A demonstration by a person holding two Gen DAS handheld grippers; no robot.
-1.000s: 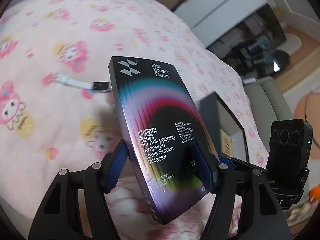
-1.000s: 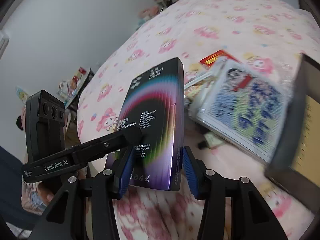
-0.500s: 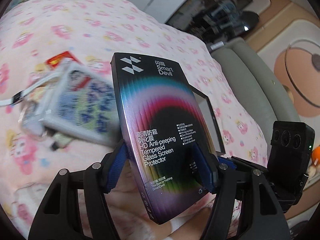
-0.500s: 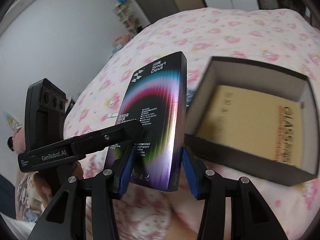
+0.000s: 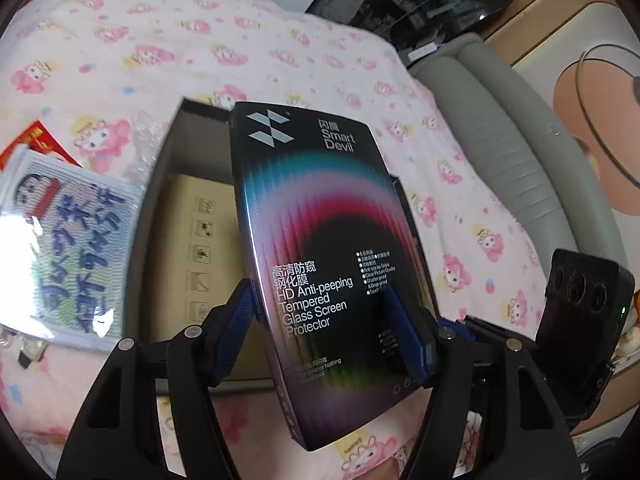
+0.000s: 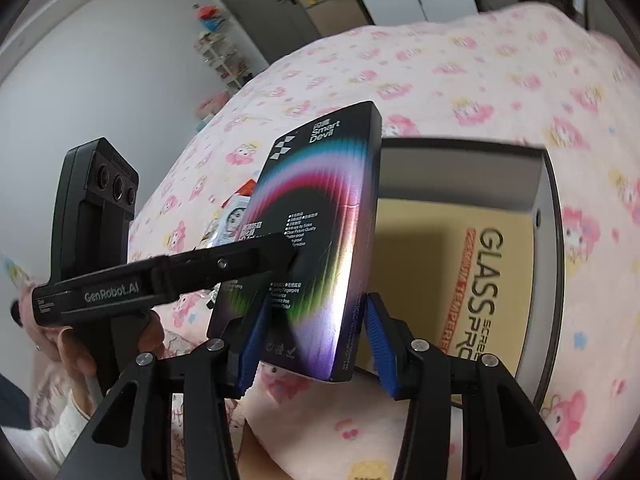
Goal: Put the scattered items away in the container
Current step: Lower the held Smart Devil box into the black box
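Observation:
A black screen protector box (image 5: 312,208) with rainbow print is held up over the pink cartoon blanket by both grippers at once. My left gripper (image 5: 318,300) is shut on its lower half, blue pads on either side. In the right wrist view my right gripper (image 6: 316,308) clamps the same screen protector box (image 6: 320,200) near its bottom edge, with a left-gripper finger (image 6: 240,260) lying across the printed face. Just behind it sits the open black container (image 6: 548,240), with a tan glass screen protector package lying flat inside. The left wrist view shows the container (image 5: 160,200) partly hidden by the held box.
Left of the container lie a plastic-sleeved cartoon pack (image 5: 68,248) and a red packet (image 5: 36,140). A grey padded edge (image 5: 520,160) borders the blanket on the right. A hand (image 6: 76,352) grips the left tool's handle.
Both grippers carried the box across the bed, grip unchanged. The white cable slid out of view; the cartoon pack moved left, and the open container now sits directly behind the box.

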